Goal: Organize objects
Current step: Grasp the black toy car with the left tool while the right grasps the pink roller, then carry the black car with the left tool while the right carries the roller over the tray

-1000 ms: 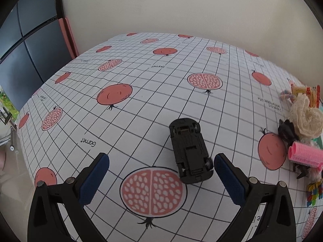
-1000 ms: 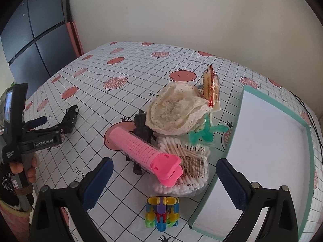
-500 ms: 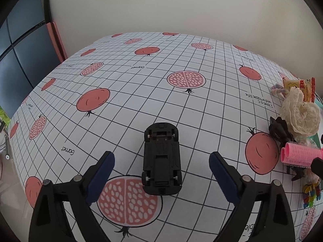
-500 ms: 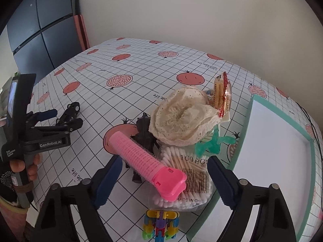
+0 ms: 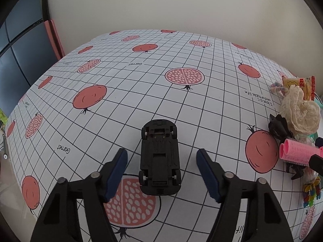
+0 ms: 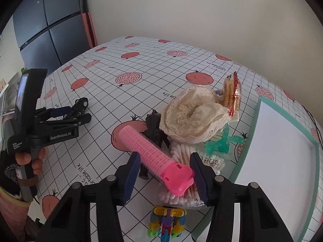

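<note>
A black toy car (image 5: 159, 157) lies upside down on the pomegranate-print tablecloth. My left gripper (image 5: 161, 161) is open and straddles the car's rear half, with a gap on each side. In the right wrist view the same car (image 6: 80, 103) shows small at the left gripper's tips. A pink hair roller (image 6: 151, 151) rests on a pile of objects. My right gripper (image 6: 165, 173) is open around the roller's flat pink cap. The right pad looks to touch the cap's edge, while the left pad stands clear.
The pile holds cream lace fabric (image 6: 191, 117), a snack packet (image 6: 232, 96), a bag of cotton swabs (image 6: 210, 161), a black figure (image 6: 153, 127) and a colourful block toy (image 6: 167, 223). A white tray's teal rim (image 6: 252, 141) lies right. A hand (image 6: 30, 161) holds the left gripper.
The left gripper moved forward around the car and its fingers narrowed. The right gripper came forward and down onto the pink roller, its fingers also narrowing.
</note>
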A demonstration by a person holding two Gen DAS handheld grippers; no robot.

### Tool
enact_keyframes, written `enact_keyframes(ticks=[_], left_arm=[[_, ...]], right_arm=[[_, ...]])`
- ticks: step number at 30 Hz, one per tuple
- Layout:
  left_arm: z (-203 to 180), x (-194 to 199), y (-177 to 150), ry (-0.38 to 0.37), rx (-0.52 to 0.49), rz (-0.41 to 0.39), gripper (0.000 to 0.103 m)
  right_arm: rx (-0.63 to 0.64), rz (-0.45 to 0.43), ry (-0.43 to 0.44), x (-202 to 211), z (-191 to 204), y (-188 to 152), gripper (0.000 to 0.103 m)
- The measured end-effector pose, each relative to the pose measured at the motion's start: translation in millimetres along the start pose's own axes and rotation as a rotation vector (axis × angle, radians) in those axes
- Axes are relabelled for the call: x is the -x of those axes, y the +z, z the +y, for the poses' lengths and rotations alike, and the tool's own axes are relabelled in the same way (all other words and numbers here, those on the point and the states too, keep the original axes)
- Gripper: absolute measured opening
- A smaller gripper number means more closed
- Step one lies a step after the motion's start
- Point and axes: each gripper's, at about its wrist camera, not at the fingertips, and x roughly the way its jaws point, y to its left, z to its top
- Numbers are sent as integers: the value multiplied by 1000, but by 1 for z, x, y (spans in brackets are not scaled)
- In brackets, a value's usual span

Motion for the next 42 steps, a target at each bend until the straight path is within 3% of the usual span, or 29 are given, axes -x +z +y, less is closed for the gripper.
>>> enact_keyframes(ticks=[10, 18, 31, 42], left_arm=[[2, -2, 0, -15, 16, 2, 60], [2, 1, 0, -29, 20, 2, 35], [6, 15, 3, 12, 32, 8, 35], [-29, 56, 28, 40, -11, -32, 35]], right_arm=[[55, 24, -3, -8, 7, -7, 47], [67, 19, 28, -7, 11, -9, 32], [-7, -34, 67, 16, 4, -10, 28], [-109, -115, 99, 49, -9, -8, 28]])
